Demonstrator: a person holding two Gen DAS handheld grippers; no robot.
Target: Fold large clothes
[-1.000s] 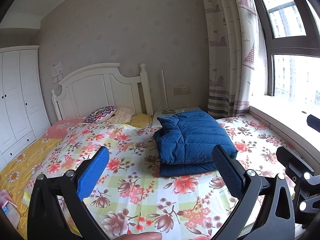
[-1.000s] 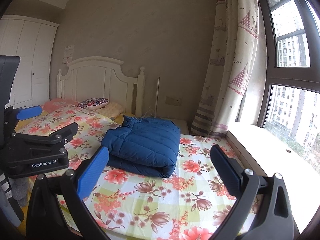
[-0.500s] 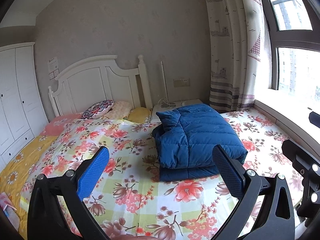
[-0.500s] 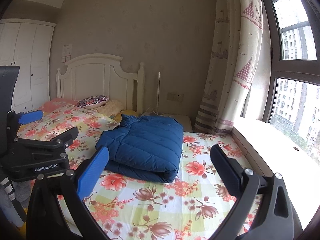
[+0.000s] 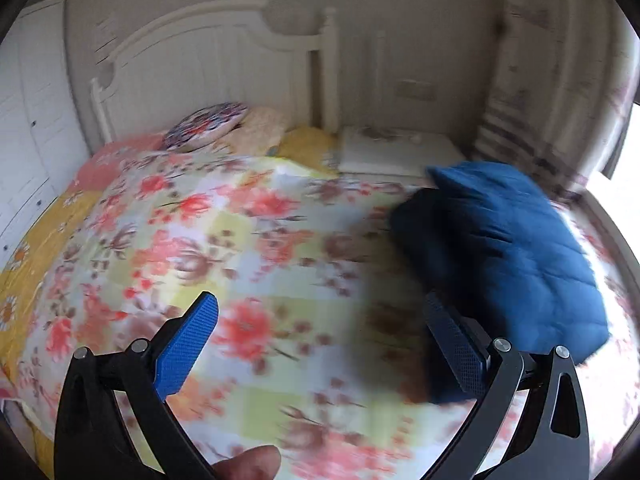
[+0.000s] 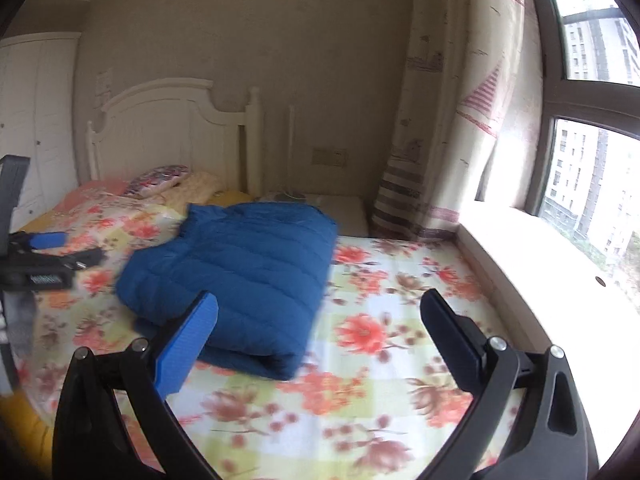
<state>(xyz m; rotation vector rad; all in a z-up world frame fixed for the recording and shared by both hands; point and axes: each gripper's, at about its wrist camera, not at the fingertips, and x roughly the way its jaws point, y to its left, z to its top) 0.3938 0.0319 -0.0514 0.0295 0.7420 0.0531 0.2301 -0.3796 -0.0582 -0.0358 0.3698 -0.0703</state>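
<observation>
blue jacket [image 6: 240, 272] folded on bed [image 6: 400, 340] | both tools empty, spread wide

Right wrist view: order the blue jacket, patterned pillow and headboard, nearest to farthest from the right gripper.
From the right gripper:
1. Blue jacket, folded on the bed, ahead-left.
2. Patterned pillow, far left.
3. Headboard, against the wall behind it.

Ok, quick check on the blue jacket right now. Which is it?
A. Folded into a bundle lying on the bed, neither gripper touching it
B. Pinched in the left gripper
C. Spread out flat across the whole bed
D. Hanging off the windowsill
A: the blue jacket lies as a folded bundle on the floral bedspread, and both the right gripper and the left gripper are open and empty, clear of it.
</observation>
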